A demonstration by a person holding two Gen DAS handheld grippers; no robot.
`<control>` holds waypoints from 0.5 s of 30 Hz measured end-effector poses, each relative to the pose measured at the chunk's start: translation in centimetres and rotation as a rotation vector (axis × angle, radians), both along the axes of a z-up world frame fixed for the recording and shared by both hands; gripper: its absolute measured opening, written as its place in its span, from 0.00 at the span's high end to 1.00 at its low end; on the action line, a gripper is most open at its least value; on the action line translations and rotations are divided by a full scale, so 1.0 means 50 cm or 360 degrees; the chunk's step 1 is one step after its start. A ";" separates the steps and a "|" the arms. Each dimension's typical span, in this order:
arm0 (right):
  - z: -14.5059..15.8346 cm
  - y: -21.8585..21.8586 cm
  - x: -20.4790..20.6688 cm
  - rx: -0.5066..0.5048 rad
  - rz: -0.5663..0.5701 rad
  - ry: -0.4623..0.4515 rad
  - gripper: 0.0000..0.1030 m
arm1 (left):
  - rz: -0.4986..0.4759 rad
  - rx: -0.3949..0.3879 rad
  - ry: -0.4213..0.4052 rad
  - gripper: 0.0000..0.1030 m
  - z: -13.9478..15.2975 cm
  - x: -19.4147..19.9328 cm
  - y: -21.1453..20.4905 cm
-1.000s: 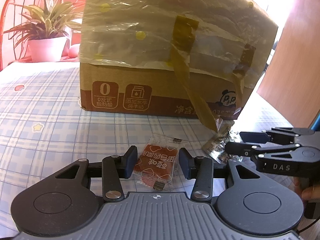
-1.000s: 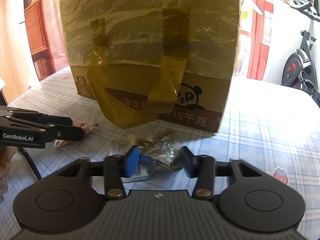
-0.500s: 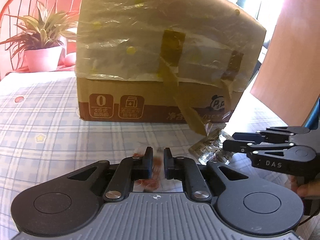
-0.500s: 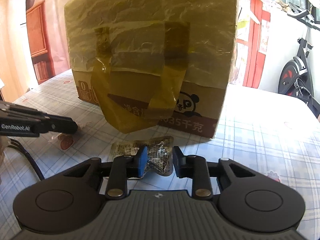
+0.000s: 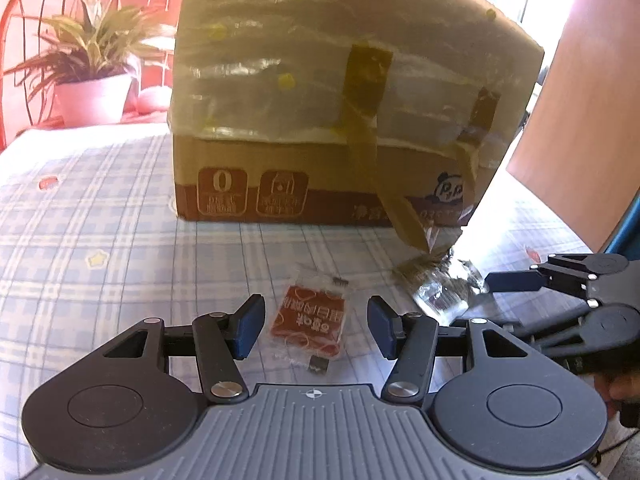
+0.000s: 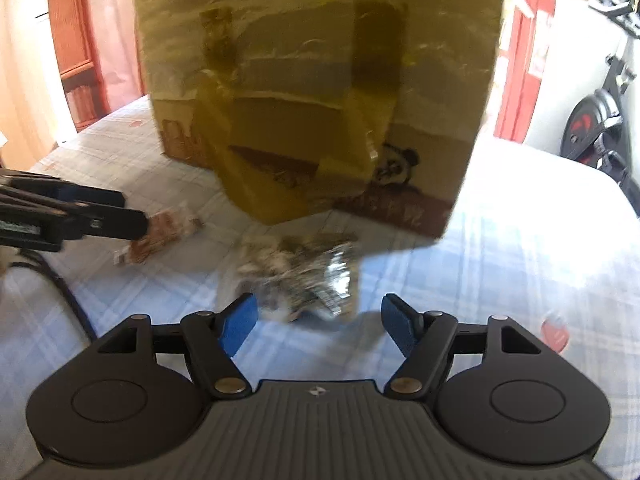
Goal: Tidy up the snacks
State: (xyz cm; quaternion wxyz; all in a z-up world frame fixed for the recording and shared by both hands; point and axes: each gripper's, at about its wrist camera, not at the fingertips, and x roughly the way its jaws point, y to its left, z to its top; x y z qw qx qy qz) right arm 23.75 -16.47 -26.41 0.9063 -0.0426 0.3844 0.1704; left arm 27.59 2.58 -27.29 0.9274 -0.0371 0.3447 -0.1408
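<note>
The biggest thing here is the cardboard box, a tall carton wrapped in wrinkled clear film and strapped with brownish tape, standing on the table, whose cloth is a smooth pale blue check with small printed motifs. It looks like the place the snacks are meant to go, though its opening is not visible. The step in hand reads as a release or a re-grip: both pairs of jaws have just been opening, and both now stand apart with a snack lying loose on the cloth between or just ahead of them. The left gripper frames the red snack packet, a flat, glossy rectangular sachet with clear crimped ends, touched by neither pad. The right gripper hovers just behind the silver snack packet, a crumpled, shiny foil-like wrapper lying close to the box's near corner; it is blurred, so its print cannot be read. The next move probably calls for closing on each thin, slippery packet across its width, then lifting it high enough to clear the box's rim.
</note>
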 end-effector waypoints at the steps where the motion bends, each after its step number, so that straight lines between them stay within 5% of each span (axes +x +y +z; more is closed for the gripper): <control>1: 0.002 0.011 -0.005 -0.0008 0.0031 0.0010 0.30 | 0.0000 -0.0010 0.0012 0.43 -0.003 0.000 0.001; 6: 0.017 0.046 -0.020 0.0037 0.0195 0.0020 0.32 | -0.0009 -0.0031 0.0026 0.43 -0.007 -0.002 0.004; 10: 0.031 0.042 -0.015 -0.0064 0.0157 -0.0116 0.31 | -0.0003 -0.0041 0.0029 0.43 -0.007 -0.002 0.006; 15: 0.012 0.018 0.035 -0.0041 0.0119 -0.0100 0.30 | -0.0003 -0.0039 0.0026 0.43 -0.010 -0.004 0.002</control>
